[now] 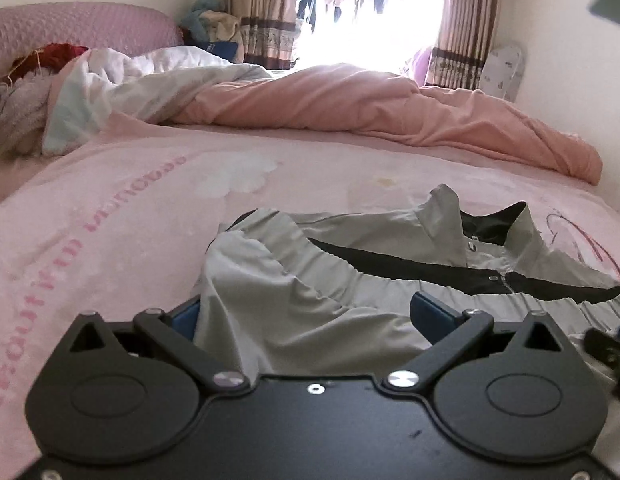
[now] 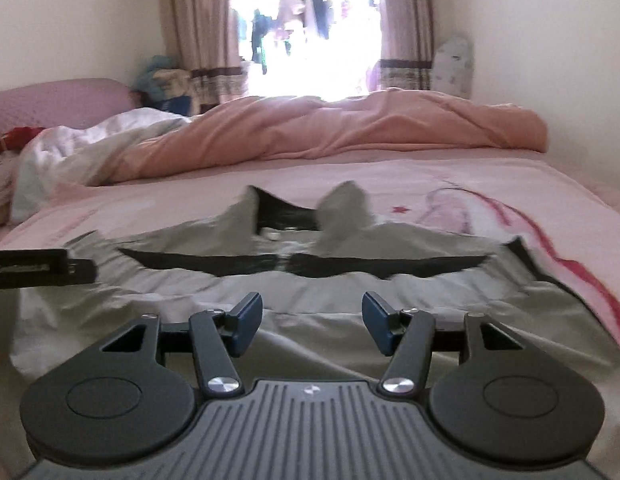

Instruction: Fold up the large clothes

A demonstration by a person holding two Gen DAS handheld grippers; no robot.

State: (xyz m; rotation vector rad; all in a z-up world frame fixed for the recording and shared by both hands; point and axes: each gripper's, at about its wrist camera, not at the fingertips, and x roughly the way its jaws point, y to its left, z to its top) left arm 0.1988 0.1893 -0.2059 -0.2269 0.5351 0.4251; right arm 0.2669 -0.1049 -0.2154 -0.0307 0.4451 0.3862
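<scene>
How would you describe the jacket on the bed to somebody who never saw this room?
On the pink bed sheet, nearer than the heaped peach duvet, lies a jacket. It alone is grey, with a black chest stripe and an upright collar.

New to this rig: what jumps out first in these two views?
The grey jacket with a black chest band, spread collar-away on the pink bedsheet, fills the foreground. The left gripper has its fingers wide apart with a grey fold bunched between them; the right gripper is open above the hem. Behind lie a rumpled peach duvet and a blown-out bright window.
</scene>
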